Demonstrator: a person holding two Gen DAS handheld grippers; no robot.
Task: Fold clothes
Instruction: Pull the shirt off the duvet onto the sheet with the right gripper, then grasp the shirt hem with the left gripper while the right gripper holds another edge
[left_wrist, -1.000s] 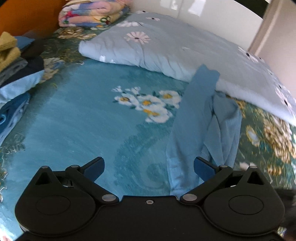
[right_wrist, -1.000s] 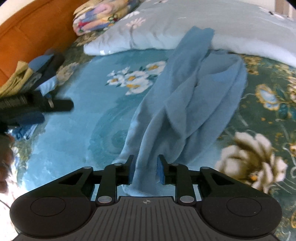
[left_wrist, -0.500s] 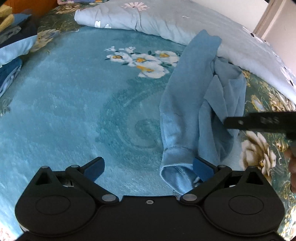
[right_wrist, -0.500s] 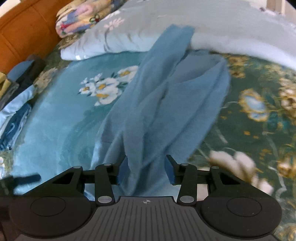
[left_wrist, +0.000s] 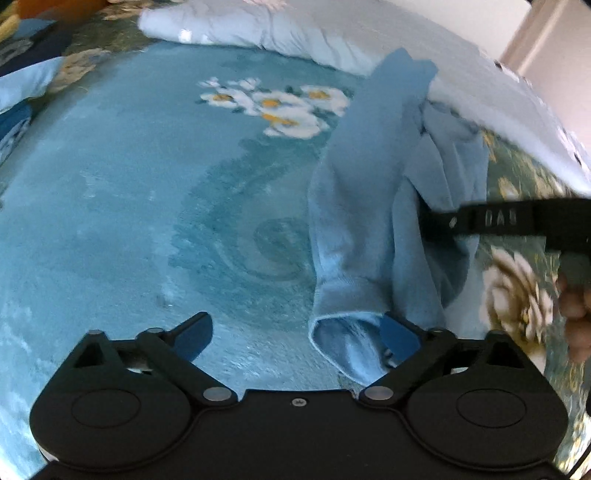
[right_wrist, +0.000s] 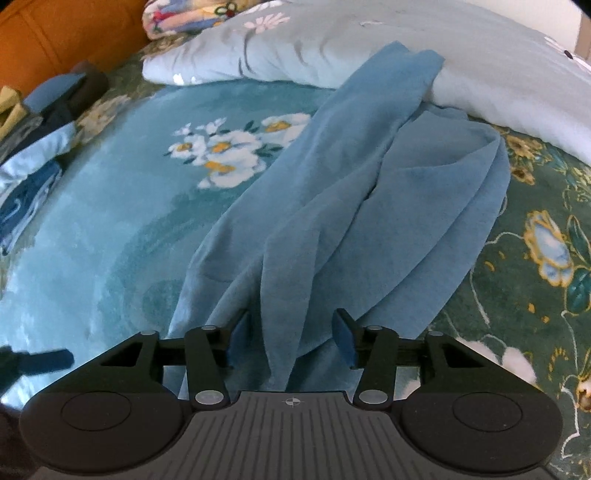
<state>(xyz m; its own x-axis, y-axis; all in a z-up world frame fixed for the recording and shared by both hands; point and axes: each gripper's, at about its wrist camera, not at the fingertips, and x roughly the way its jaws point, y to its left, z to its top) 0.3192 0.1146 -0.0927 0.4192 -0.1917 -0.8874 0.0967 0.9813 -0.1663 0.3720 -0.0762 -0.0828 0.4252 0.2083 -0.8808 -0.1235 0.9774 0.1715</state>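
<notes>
A light blue long-sleeved garment lies rumpled in a long strip on the teal floral bedspread, its far end resting on the quilt. My left gripper hangs low over the bedspread with its jaws wide and closing. The sleeve cuff lies between them, against the right finger only. My right gripper is over the garment's near end. Its jaws are closing, with a raised fold of the cloth between them and a gap still showing beside the pads. The right gripper also shows in the left wrist view.
A pale grey-blue quilt lies across the back of the bed. A pile of clothes sits at the left edge, below an orange headboard. A folded floral blanket lies at the far back. A person's hand holds the right gripper.
Both grippers have come down closer to the garment. The left jaws have narrowed slightly around the cuff. The right jaws stand wider around the fold, and that gripper has entered the left wrist view.
</notes>
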